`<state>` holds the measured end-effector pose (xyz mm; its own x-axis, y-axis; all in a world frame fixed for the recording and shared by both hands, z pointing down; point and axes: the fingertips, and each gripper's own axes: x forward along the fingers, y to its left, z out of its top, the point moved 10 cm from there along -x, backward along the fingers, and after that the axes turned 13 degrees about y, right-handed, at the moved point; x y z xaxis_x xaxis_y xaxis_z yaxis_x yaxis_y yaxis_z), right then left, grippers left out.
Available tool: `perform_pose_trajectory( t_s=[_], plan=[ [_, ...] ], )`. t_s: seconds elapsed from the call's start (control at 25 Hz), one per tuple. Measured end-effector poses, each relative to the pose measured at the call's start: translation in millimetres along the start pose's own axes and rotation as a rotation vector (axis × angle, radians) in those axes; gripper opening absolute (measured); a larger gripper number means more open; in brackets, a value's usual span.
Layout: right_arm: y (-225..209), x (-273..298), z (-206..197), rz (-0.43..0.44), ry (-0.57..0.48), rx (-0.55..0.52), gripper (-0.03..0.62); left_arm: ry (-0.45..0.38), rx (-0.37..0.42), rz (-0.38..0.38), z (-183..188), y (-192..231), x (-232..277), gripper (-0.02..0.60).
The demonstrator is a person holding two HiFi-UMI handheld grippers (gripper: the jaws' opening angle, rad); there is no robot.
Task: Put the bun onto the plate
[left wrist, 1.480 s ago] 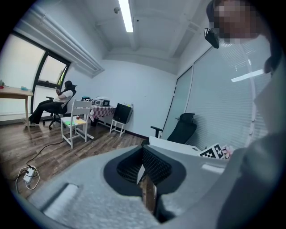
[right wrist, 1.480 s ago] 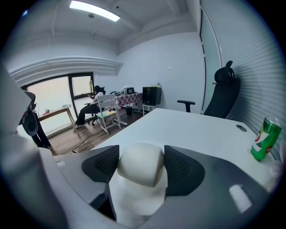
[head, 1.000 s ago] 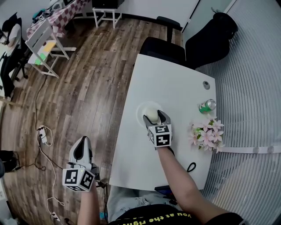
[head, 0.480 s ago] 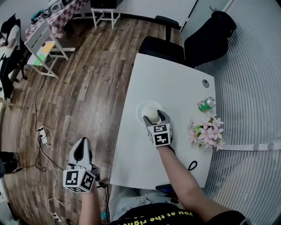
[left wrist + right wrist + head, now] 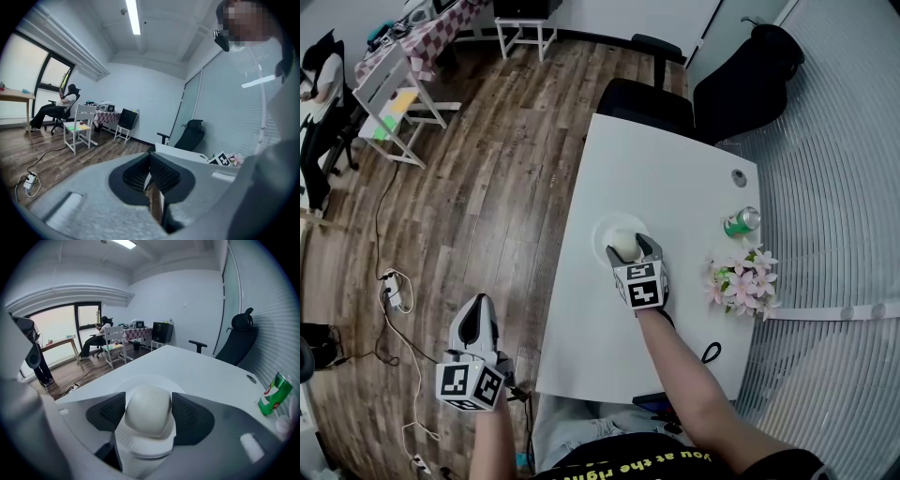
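Table (image 5: pixel 675 178), white, on wood floor (image 5: pixel 487 187); right gripper (image 5: pixel 630 248) clamps bun (image 5: pixel 149 408), left gripper (image 5: pixel 474 306) closed.

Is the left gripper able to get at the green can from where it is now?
Probably not. The left gripper hangs over the floor off the table's left edge; the can stands near its right edge, with the right gripper, shut on the bun over the plate, in between.

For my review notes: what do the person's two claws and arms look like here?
The left claw and right claw are grey plastic with black ribbed pads. Each carries a white cube printed with black square markers. The forearms are bare; the shirt is black with yellow lettering.
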<state>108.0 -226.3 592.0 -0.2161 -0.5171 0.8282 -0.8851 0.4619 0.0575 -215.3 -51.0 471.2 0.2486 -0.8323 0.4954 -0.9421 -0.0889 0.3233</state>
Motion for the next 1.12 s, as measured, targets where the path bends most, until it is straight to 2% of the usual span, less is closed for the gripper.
perform_pose_trajectory(
  t_s=[0.16, 0.24, 0.44, 0.68, 1.12],
  plan=[
    [1.2, -7.5, 6.0, -0.01, -0.043, -0.005, 0.312, 0.0, 0.001, -0.005, 1.1, 0.5, -1.2, 0.002],
    [1.1, -10.9, 9.5, -0.014, -0.065, -0.005, 0.259, 0.002, 0.004, -0.008, 1.5, -0.1, -1.6, 0.001],
    [0.9, -16.3, 13.4, -0.018, -0.102, 0.005, 0.173, 0.0, 0.006, -0.014, 2.5, -1.7, -1.0, 0.002],
    [-4.1, -27.4, 18.2, -0.022, -0.154, 0.033, 0.012, -0.004, 0.015, -0.021, 6.2, -4.3, -0.6, 0.002],
    [-17.1, -58.2, 30.3, -0.027, -0.246, 0.067, 0.008, -0.015, 0.039, -0.048, 17.2, -15.4, 3.9, 0.001]
  ],
)
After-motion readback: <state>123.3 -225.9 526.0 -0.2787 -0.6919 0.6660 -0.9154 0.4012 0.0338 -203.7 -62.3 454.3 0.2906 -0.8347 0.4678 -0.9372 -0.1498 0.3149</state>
